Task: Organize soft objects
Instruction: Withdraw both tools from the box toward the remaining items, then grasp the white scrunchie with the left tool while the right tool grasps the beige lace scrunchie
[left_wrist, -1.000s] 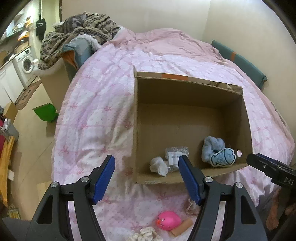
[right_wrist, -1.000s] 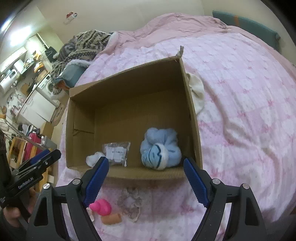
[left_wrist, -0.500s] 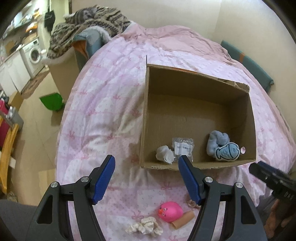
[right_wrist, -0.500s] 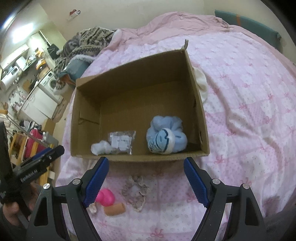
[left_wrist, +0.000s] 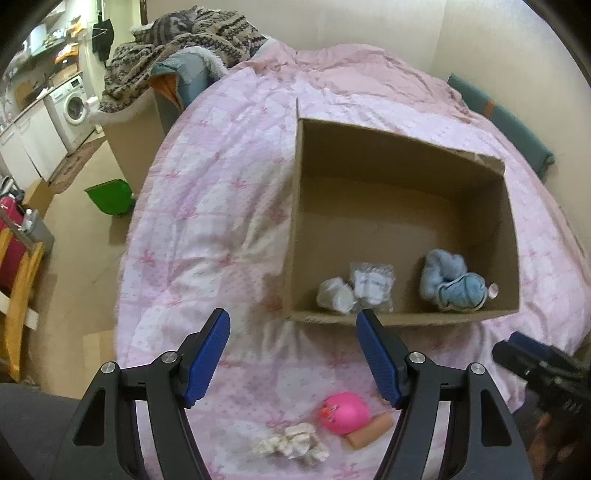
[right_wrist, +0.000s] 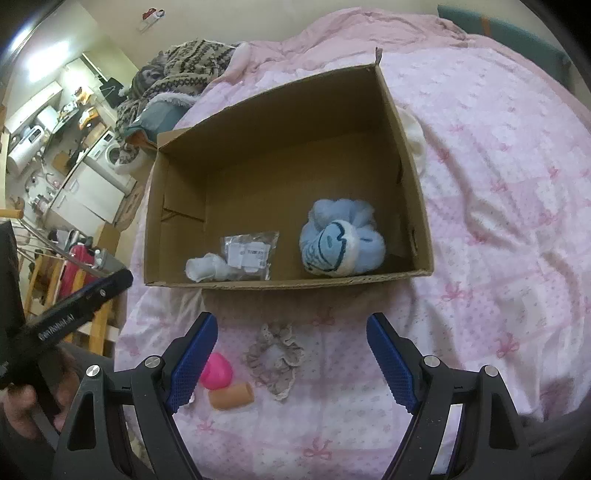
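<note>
While both grippers gape empty, the scrunchie (right_wrist: 275, 357) lies between the right gripper (right_wrist: 291, 363) fingers.

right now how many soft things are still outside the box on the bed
3, all just in front of the cardboard box: pink squishy toy, tan foam cylinder touching it, frilly scrunchie. Others may be hidden.

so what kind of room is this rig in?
Likely a small studio flat: a bed with a pink quilt, a washing machine by kitchen cabinets, and a heap of knitted blankets.
</note>
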